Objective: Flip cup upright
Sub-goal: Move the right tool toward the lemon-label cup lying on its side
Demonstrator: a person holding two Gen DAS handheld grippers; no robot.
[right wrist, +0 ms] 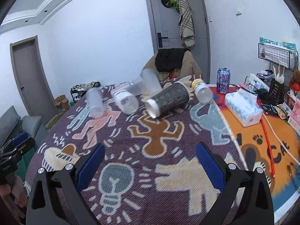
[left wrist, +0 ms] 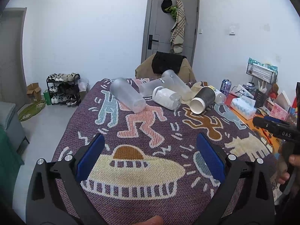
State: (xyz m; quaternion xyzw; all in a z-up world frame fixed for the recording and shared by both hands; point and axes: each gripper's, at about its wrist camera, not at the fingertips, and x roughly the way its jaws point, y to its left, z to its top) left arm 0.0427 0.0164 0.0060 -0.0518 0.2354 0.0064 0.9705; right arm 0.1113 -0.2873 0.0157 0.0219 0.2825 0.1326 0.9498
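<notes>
**Every cup still on its side — nothing flipped yet**

We take the dark paper cup (right wrist: 169,99) as our landmark. It lies on its side on the patterned cloth (right wrist: 131,150), white rim toward us, at the far end of the table. Just beside it on the right a clear bottle with a yellow cap (right wrist: 201,91) also lies flat. To its left rests a clear jar with a white label (right wrist: 124,101), and further left a frosted cup (right wrist: 95,103) lies tipped over. Behind the dark cup two more frosted cups (right wrist: 148,84) lie crossed, one leaning on the other.

As far as we can see, no cup stands upright, so we judge the task not yet begun: all the flipping remains.

Our right gripper (right wrist: 150,161) hangs well short of the dark cup, blue pads spread wide and empty. Our left gripper (left wrist: 149,155) is likewise spread wide with nothing between the pads, nearer the frosted cup's side of the cloth — well apart from it too.

Right of the dark cup, beyond the cloth's edge, sit a tissue pack (right wrist: 243,110) and a drink can (right wrist: 223,80).
</notes>
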